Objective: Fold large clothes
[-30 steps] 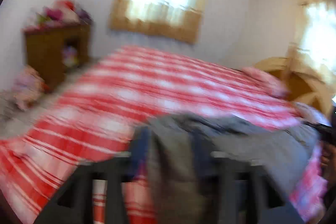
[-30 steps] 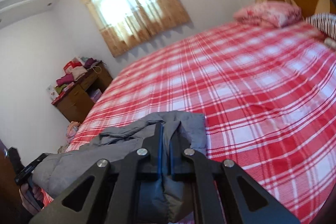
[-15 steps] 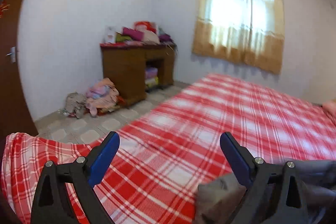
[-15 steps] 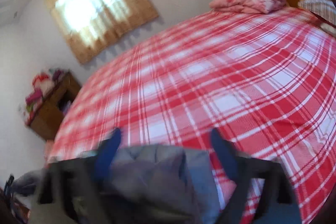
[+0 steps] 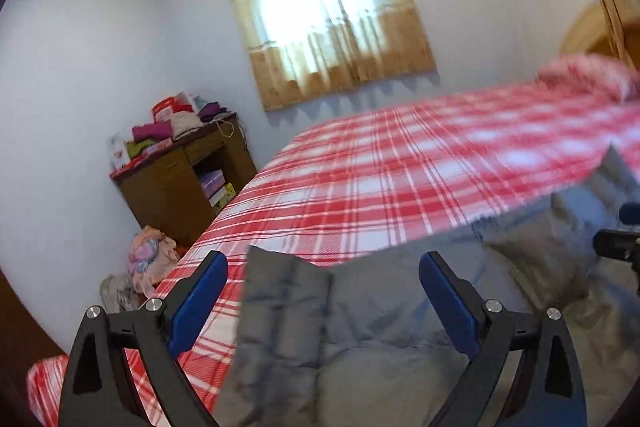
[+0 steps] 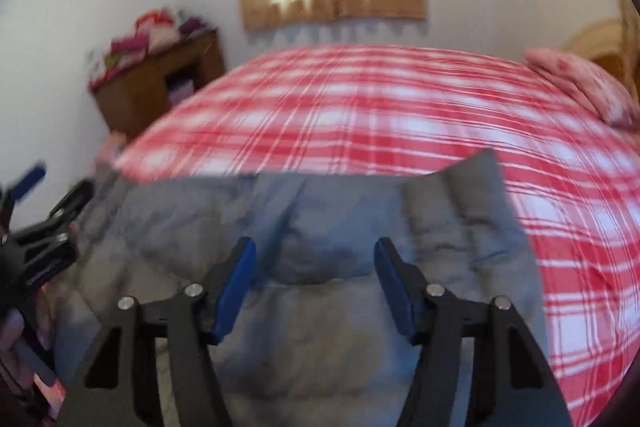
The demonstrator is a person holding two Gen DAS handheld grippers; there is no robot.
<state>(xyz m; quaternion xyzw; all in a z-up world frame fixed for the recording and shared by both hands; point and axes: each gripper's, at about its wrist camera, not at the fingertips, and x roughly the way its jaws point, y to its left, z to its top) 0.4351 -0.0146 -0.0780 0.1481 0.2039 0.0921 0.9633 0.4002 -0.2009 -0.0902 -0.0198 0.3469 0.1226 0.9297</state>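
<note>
The grey padded jacket (image 6: 340, 267) is seen laid on the red-checked bed (image 6: 380, 115), bunched and not yet neatly folded, while the left gripper (image 5: 324, 299) is spread wide and empty and the right gripper (image 6: 316, 283) is closing, clasping nothing yet.

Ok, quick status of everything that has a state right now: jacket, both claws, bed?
Grey jacket: rumpled, lying on the bed, not held.
Left claw: wide open over the jacket, gripping nothing.
Right claw: open, closing, jacket below, pads not pressing.
Bed: covered by red plaid spread.
</note>
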